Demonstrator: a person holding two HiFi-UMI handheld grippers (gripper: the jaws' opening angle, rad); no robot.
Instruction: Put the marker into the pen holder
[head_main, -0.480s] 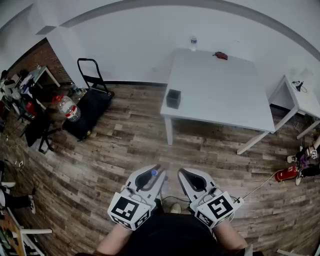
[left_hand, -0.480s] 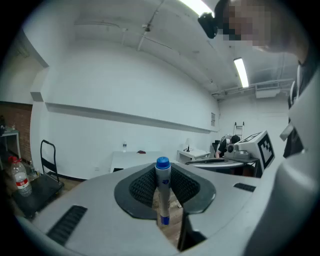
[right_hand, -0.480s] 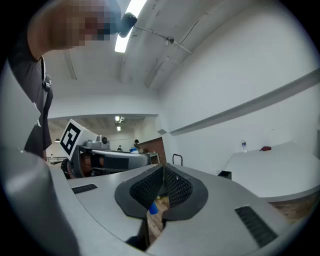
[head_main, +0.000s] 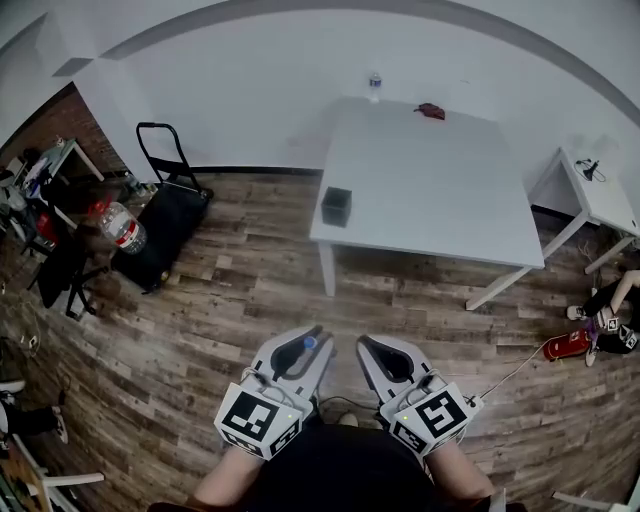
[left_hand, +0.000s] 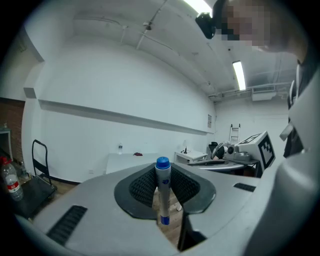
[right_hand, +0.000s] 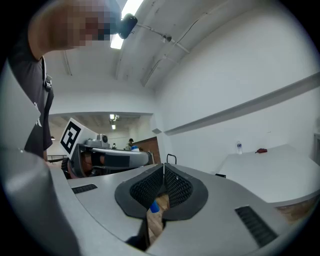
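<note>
In the head view, the black pen holder (head_main: 336, 206) stands near the front left corner of the white table (head_main: 430, 190), well ahead of both grippers. My left gripper (head_main: 305, 345) is low in that view and is shut on a white marker with a blue cap (head_main: 308, 342). In the left gripper view the marker (left_hand: 162, 192) stands upright between the ribbed pads, cap up. My right gripper (head_main: 372, 350) is beside it, its jaws shut with nothing between them (right_hand: 163, 185). Neither gripper view shows the holder.
A water bottle (head_main: 374, 85) and a small red object (head_main: 430, 110) sit at the table's far edge. A black hand trolley with a bag (head_main: 160, 215) and a large bottle (head_main: 120, 226) are at left. At right are a small white table (head_main: 590, 190), a red extinguisher (head_main: 565, 346) and a seated person (head_main: 612, 300).
The table and pen holder have slid slightly left and down in the head view. Both grippers stay in the same place, and the marker is still held.
</note>
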